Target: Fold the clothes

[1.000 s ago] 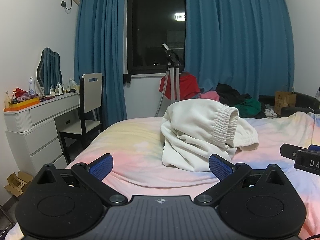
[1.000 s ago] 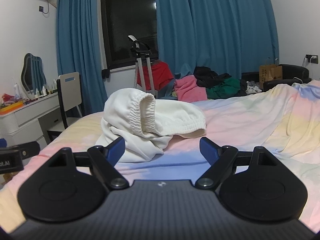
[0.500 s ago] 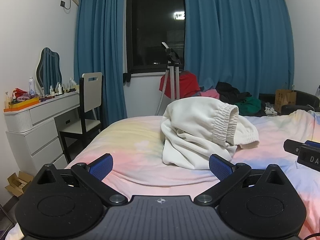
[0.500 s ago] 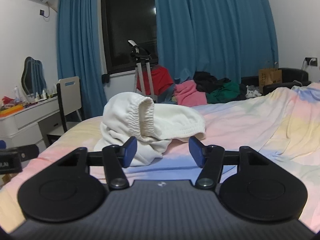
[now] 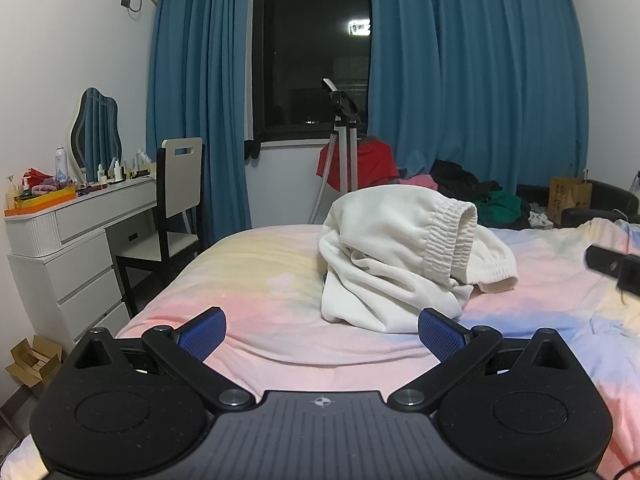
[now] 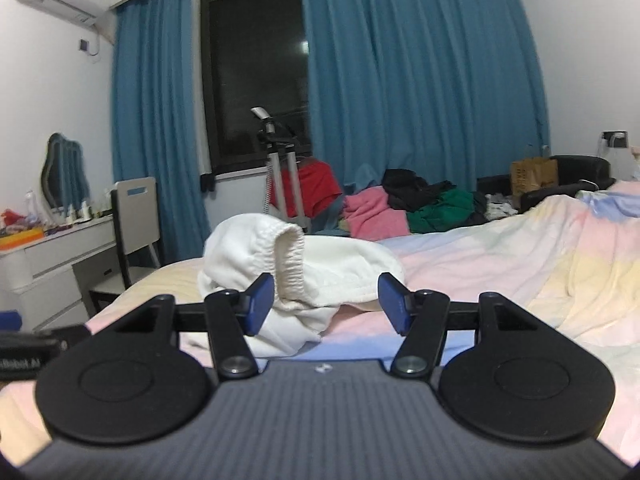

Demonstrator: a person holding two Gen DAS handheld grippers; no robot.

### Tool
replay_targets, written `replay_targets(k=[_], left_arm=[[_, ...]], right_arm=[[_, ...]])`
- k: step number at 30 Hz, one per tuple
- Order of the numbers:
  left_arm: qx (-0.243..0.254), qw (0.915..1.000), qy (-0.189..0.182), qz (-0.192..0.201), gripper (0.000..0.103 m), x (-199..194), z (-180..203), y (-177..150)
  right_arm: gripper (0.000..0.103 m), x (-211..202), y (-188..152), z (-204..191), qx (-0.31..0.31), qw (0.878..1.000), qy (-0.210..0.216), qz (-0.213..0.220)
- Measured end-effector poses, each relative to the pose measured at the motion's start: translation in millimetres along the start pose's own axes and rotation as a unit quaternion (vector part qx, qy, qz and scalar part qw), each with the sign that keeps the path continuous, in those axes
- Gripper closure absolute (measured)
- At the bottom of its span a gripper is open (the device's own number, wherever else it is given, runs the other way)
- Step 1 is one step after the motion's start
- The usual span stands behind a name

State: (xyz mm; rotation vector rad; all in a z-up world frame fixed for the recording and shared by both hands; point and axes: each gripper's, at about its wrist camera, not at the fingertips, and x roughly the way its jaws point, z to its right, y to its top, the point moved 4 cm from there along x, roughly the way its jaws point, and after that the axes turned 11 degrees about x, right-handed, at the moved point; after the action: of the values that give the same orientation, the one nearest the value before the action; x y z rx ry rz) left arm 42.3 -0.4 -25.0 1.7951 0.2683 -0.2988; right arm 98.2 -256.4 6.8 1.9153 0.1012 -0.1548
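Left wrist view: left hand-held gripper (image 5: pixel 322 334) spread wide, empty; white garment (image 5: pixel 400 256) bunched at 12 o'clock on bed (image 5: pixel 248 272).
Right wrist view: right hand-held gripper (image 6: pixel 326 304) parted, empty, level with garment's elastic waistband (image 6: pixel 290 264).
Technique: pinch waistband only, then spread flat.

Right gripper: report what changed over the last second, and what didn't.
The right gripper narrowed its jaws partway and closed in toward the white garment, though it remains open and grips nothing. The left gripper stayed wide open, short of the garment. The garment kept its crumpled heap on the bed.
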Motion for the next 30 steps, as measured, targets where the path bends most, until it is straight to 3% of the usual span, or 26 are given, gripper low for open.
replay_targets(k=[3,8,17,24,30], left_arm=[[0.005,1.0,-0.001,-0.003,0.0,4,4,-4],[0.021,0.9997,-0.015,-0.002,0.0,13,14,-8],[0.078,0.9965,-0.032,0.003,0.0,74,61,25],[0.168,0.9848,-0.024,0.036,0.0,155,129,71],[0.198,0.9796,0.022,0.028,0.007,226,164,86]], right_arm=[[0.053,-3,7,6,0.02,1.0,0.004,0.0],[0.086,-5,13,11,0.034,0.999,-0.01,-0.012],[0.087,7,14,30,0.065,0.997,-0.031,-0.026],[0.087,39,0,60,0.107,0.99,-0.06,-0.067],[0.087,72,-7,94,0.158,0.98,-0.088,-0.078]])
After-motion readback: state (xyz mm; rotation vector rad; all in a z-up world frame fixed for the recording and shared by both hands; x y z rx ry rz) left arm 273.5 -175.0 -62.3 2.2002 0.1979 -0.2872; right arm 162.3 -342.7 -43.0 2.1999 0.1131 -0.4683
